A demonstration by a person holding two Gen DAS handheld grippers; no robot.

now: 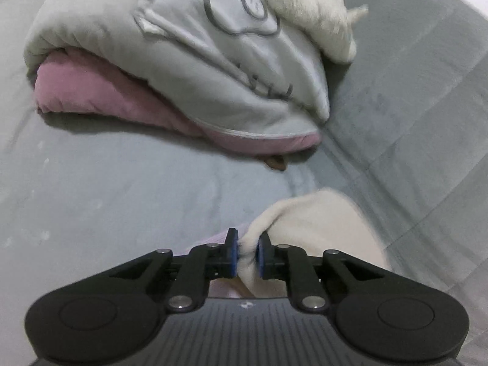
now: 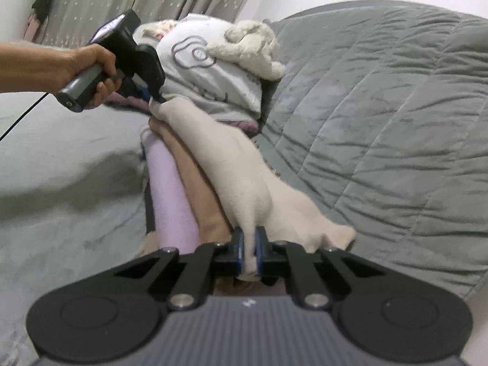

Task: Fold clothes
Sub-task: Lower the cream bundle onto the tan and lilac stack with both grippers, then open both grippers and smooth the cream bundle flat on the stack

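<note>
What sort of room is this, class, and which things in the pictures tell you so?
Probably a bedroom. The clothes lie on a bed with a quilted grey cover, a folded duvet with a soft toy sits at its far end, and curtains hang behind.

Left claw (image 1: 246,254) and right claw (image 2: 248,251) both clamped tight, held apart.

Cream fleece garment (image 2: 241,164); lilac rolled cloth (image 2: 170,189) and tan cloth (image 2: 198,189) beneath. Grey quilted bed cover (image 2: 381,106). White pillow with grey looped outline (image 1: 213,61); pink cushion (image 1: 100,91). Black tools, blue pads (image 1: 233,251).
</note>
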